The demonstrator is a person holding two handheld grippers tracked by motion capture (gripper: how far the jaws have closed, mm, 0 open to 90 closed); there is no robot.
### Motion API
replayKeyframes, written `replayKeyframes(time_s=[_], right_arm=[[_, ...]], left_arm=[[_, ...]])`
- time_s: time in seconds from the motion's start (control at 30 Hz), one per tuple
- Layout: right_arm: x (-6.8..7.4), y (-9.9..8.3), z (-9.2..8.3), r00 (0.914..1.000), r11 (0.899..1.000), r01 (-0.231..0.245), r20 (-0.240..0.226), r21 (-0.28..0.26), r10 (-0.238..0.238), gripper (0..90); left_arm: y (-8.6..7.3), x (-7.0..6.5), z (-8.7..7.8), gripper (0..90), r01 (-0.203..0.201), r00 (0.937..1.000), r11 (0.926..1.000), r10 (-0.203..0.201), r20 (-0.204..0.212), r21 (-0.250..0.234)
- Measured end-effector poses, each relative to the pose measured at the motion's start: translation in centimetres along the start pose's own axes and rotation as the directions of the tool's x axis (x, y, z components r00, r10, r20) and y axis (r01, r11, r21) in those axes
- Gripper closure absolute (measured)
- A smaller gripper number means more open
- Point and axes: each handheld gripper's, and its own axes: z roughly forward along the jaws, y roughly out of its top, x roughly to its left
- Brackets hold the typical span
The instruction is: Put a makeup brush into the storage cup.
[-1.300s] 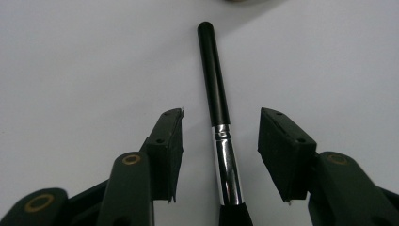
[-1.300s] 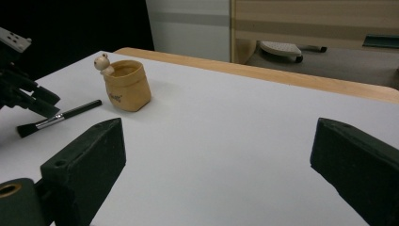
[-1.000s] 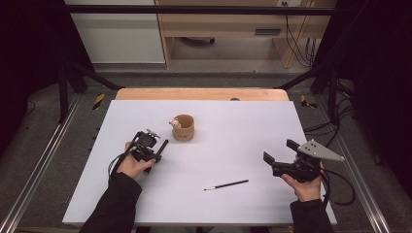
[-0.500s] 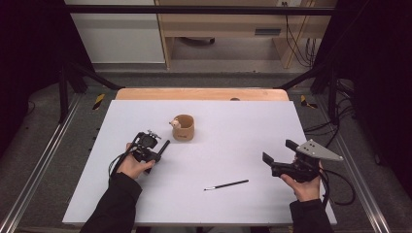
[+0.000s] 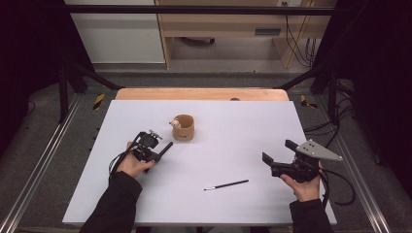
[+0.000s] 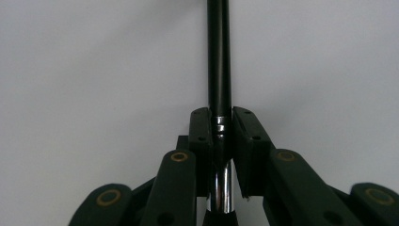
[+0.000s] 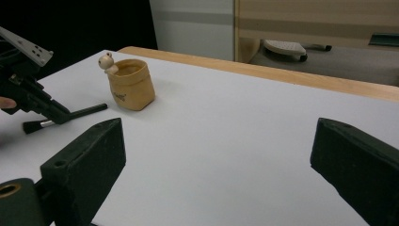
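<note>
The left gripper (image 6: 220, 123), whose jaws have just been closing, squeezes a black makeup brush (image 6: 219, 61) low over the white counter (image 5: 233, 126), beside a tan pouch (image 5: 184, 127), while the right gripper (image 5: 283, 156) waits wide apart.

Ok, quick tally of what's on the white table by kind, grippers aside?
Brushes: 2, one clamped in the left gripper (brush), one thin brush lying loose near the right gripper.
Tan pots: 1.
Total: 3.
</note>
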Motion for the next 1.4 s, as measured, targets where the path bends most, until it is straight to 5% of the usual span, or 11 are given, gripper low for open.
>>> replayKeyframes(time_s=[0.37, 0.67, 0.93, 1.1, 1.4], right_arm=[[0.0, 0.0, 0.1, 0.9999, 1.000, 0.015, 0.000, -0.002, -0.015, 4.2], [0.4, 0.1, 0.1, 0.9995, 0.999, 0.032, 0.005, 0.004, -0.032, 4.4], [0.9, 0.3, 0.2, 0.9974, 0.997, 0.072, 0.008, 0.023, -0.072, 4.6], [1.4, 0.5, 0.3, 0.9947, 0.994, 0.101, 0.013, 0.045, -0.102, 4.6], [3.0, 1.1, 1.0, 0.9808, 0.976, 0.194, 0.000, 0.093, -0.195, 5.2]], left_arm=[[0.0, -0.4, -2.0, 78.2, -0.062, 0.9980, 0.9970, 0.061, -0.013, -0.047], [-0.6, -1.5, -4.3, 78.2, -0.120, 0.9923, 0.9864, 0.122, 0.017, -0.113], [-1.1, -3.6, -6.4, 78.3, -0.174, 0.9820, 0.9660, 0.185, 0.040, -0.191], [-1.2, -5.0, -7.3, 78.3, -0.218, 0.9703, 0.9474, 0.236, 0.053, -0.234], [-1.1, -6.8, -8.1, 78.2, -0.262, 0.9546, 0.9269, 0.290, 0.068, -0.268]])
